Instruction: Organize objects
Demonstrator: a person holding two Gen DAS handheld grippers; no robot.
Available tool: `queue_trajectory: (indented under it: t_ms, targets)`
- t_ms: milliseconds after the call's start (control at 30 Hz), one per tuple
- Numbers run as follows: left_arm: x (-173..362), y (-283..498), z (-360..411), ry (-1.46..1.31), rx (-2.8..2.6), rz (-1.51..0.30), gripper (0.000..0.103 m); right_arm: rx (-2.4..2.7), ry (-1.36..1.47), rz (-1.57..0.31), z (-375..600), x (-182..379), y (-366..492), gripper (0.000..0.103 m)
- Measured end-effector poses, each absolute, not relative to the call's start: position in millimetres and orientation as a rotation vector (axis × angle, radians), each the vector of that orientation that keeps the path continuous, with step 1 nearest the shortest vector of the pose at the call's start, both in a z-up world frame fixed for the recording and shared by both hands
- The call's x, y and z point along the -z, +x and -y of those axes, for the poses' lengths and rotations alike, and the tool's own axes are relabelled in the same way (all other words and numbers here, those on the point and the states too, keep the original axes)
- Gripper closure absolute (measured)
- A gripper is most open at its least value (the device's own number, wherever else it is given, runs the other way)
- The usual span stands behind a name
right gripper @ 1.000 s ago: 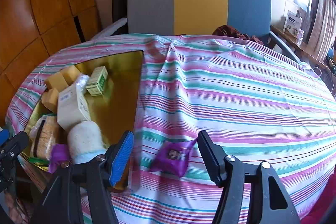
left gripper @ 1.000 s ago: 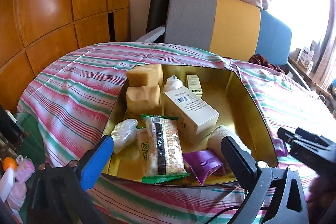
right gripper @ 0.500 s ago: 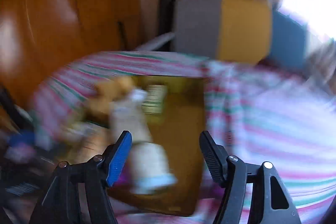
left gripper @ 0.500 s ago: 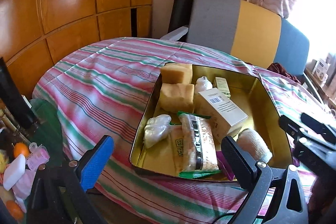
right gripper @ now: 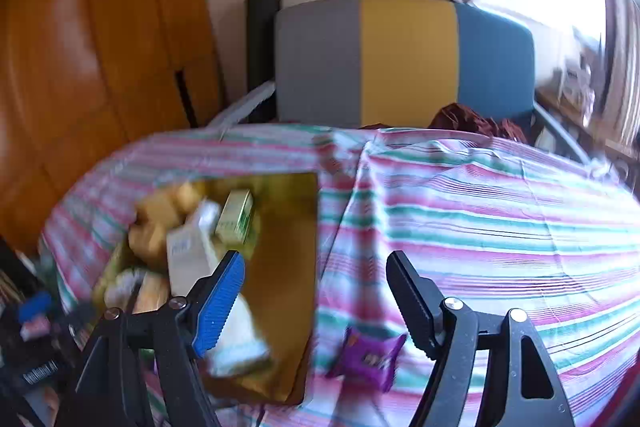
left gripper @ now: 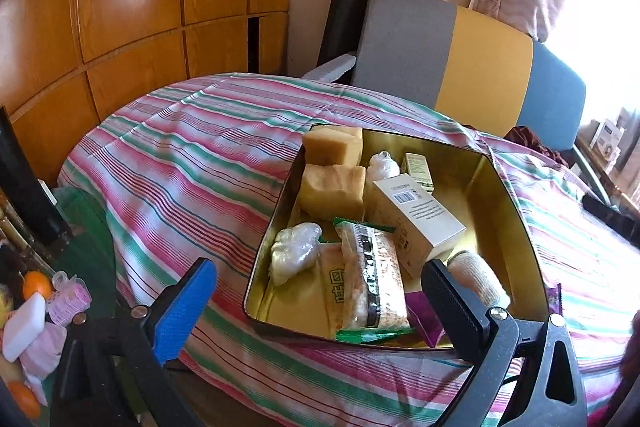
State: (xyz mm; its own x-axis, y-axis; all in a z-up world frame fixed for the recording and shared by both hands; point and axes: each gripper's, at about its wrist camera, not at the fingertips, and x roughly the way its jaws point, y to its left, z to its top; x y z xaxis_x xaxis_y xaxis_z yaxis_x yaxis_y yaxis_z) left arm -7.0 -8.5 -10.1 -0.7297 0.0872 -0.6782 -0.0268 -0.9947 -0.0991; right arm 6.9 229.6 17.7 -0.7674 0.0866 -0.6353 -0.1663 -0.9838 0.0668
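Observation:
A gold tin tray (left gripper: 516, 195) sits on the striped tablecloth. It holds two yellow sponge blocks (left gripper: 332, 183), a white box (left gripper: 416, 219), a small green box (left gripper: 418, 167), snack packs (left gripper: 370, 279), a bandage roll (left gripper: 478, 277) and a purple packet (left gripper: 422, 313). My left gripper (left gripper: 320, 301) hovers open at the tin's near edge with nothing between its fingers. The right wrist view is blurred. In it my right gripper (right gripper: 316, 291) is open and its jaws are opening. Another purple packet (right gripper: 370, 355) lies on the cloth below and between its fingers, just right of the tin (right gripper: 288, 267).
A grey, yellow and blue chair back (left gripper: 460, 63) stands behind the table. Wooden panels (left gripper: 120, 7) line the left wall. Small items, among them oranges (left gripper: 34, 285), sit low at the left. Bare striped cloth (right gripper: 500, 227) spreads right of the tin.
The left view has drawn back and swung left, so the tin now sits further right. My right gripper has risen with wider jaws, and its view is blurred by motion.

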Motion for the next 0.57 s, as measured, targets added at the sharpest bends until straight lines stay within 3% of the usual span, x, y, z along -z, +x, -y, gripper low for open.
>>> queue_trajectory:
  t_ms: [167,567]
  targets:
    - [9.8,-6.3,9.8,-1.122,-2.884,0.119,0.000,-2.825,-1.086,-0.093,-193.0,8.1,6.1,0.028]
    - [11.3,2.1,2.6,-1.086,-2.956,-0.016,0.003,-2.833,-1.152,-0.087,-179.2,30.0,3.9,0.028]
